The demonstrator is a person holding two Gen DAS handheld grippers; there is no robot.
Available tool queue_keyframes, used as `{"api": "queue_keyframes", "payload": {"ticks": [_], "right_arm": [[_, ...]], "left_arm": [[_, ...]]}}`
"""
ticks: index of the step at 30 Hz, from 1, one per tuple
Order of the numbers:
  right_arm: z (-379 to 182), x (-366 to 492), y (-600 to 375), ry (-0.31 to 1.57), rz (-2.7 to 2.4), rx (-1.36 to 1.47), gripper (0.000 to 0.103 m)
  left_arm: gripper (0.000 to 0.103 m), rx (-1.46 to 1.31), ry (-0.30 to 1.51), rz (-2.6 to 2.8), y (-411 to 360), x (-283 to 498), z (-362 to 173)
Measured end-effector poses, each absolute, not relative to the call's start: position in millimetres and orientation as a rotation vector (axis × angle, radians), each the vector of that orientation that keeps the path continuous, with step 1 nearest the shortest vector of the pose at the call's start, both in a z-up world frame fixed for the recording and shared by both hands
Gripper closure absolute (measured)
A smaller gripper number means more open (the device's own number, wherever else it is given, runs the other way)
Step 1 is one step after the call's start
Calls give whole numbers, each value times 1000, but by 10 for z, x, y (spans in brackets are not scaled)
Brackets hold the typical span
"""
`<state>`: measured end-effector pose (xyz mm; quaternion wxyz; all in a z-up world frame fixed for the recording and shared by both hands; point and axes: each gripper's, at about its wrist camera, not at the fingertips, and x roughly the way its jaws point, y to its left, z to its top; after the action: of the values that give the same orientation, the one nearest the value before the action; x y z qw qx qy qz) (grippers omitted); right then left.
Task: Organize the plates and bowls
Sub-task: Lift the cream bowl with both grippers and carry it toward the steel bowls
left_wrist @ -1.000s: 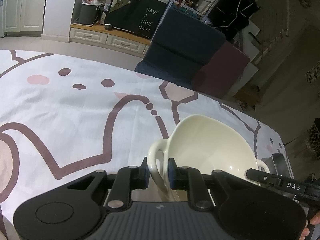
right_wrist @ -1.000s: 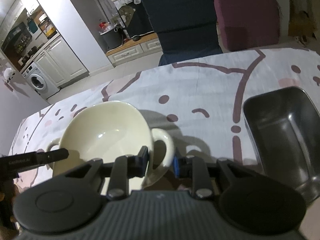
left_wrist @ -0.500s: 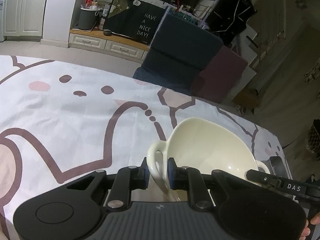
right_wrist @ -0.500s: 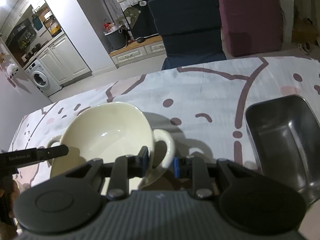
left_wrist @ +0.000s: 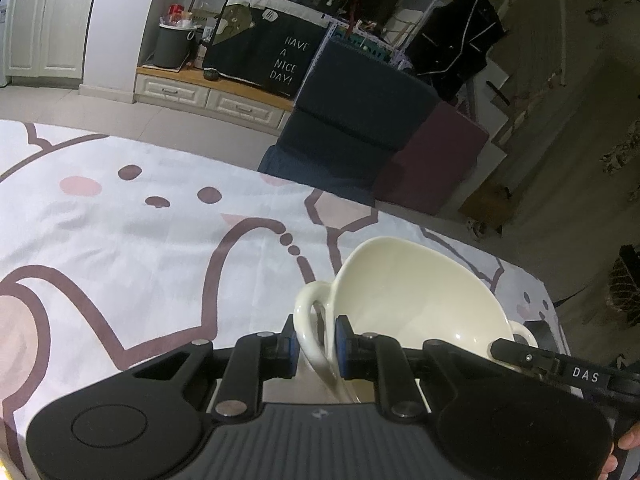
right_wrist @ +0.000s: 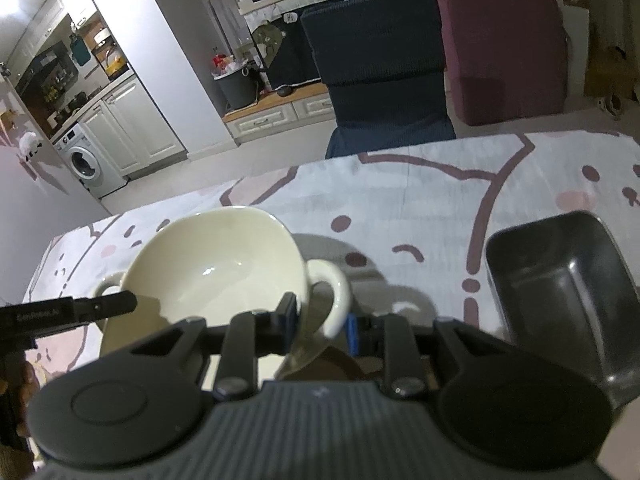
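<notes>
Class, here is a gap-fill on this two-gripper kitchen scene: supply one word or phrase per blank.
1. The cream bowl has ___ loop handles.
2. The left gripper is shut on one ___ of the bowl.
3. In the right wrist view, the metal tray lies to the ___ of the bowl.
4. The tray is ___ inside.

Missing words: two; handle; right; empty

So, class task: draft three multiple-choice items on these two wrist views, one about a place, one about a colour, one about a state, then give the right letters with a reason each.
1. Seen from the right wrist, the metal tray lies where?
A. right of the bowl
B. under the bowl
C. on the chair

2. The bowl is
A. blue
B. cream
C. black

3. The bowl's handles are
A. both free
B. one gripped
C. both gripped

Answers:
1 A: the tray sits on the tablecloth to the bowl's right, apart from it.
2 B: its glaze is pale cream.
3 C: the left gripper clamps one handle and the right gripper the other.
</notes>
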<state>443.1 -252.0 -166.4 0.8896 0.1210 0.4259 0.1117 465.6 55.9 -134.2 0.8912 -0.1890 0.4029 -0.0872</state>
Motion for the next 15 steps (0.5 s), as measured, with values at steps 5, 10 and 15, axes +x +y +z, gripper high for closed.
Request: {"api": "queue_keyframes", "payload": {"ticks": [5,10,15], "right_arm": [[-1600,4350,-2529,873,230,253,74],[-1475,4260,-2516,857,232,251,74],[-1308,4114,-2516,835,237,248,74]], "left_arm": [[84,-394,827,-183,563,4559,-1240],[84,-394,810,-192,572,4411,-1079],[84,-400,795,-195,580,4193,-880]]}}
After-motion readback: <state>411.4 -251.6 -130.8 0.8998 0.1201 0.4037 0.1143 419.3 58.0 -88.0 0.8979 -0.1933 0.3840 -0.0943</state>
